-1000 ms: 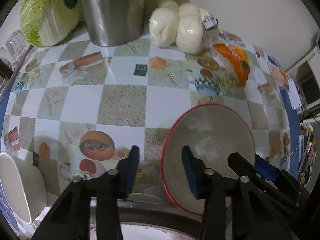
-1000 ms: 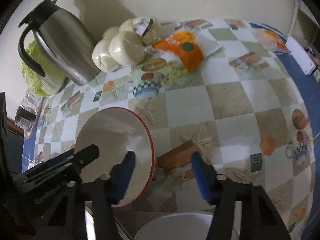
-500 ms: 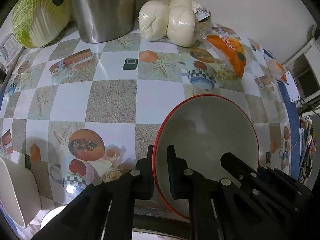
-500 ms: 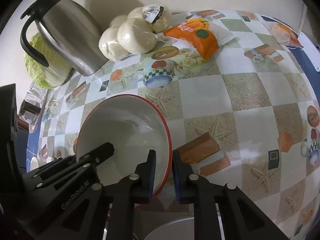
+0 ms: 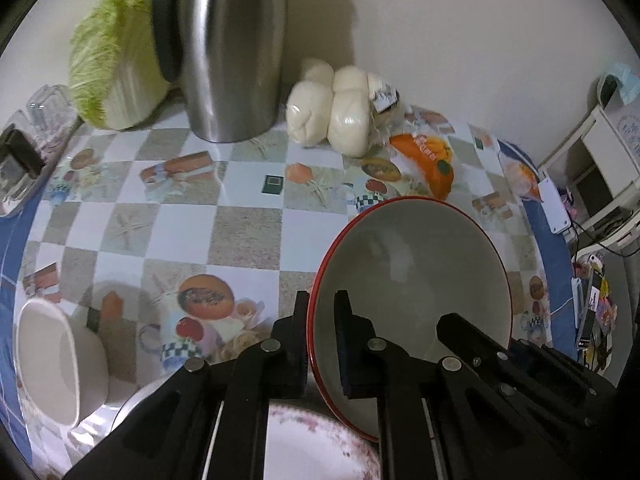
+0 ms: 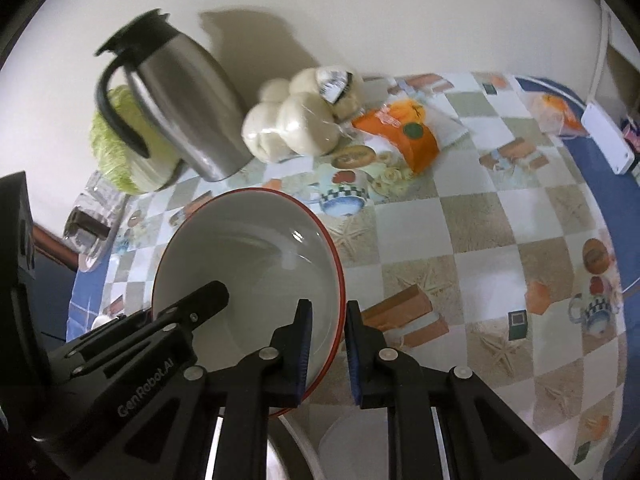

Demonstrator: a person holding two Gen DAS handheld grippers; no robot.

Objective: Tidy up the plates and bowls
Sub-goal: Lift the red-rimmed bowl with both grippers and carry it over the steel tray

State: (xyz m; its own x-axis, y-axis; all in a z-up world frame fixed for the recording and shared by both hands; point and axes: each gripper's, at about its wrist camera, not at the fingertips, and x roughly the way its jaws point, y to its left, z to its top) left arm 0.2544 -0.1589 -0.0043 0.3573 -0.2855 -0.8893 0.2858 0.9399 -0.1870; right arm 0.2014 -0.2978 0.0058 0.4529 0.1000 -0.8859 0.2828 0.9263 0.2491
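A white bowl with a red rim (image 5: 412, 272) is held off the table between both grippers. My left gripper (image 5: 322, 320) is shut on its left rim. My right gripper (image 6: 328, 332) is shut on its right rim, and the bowl (image 6: 248, 256) fills the middle of that view. A white bowl (image 5: 56, 360) lies tilted at the lower left. A plate with a pink pattern (image 5: 320, 448) sits under the left gripper. Something white and round (image 6: 352, 444) lies below the right gripper, mostly hidden.
At the back of the checked tablecloth (image 5: 240, 236) stand a steel jug (image 5: 228, 48), a cabbage (image 5: 116, 68), bagged white buns (image 5: 340, 108) and an orange packet (image 5: 428, 156). Glasses (image 5: 36, 120) stand far left. A white remote (image 6: 608, 140) lies at the right edge.
Both grippers closed on the red-rimmed bowl's opposite rims, then lifted it; the cameras now sit higher and see more of the jug and wall.
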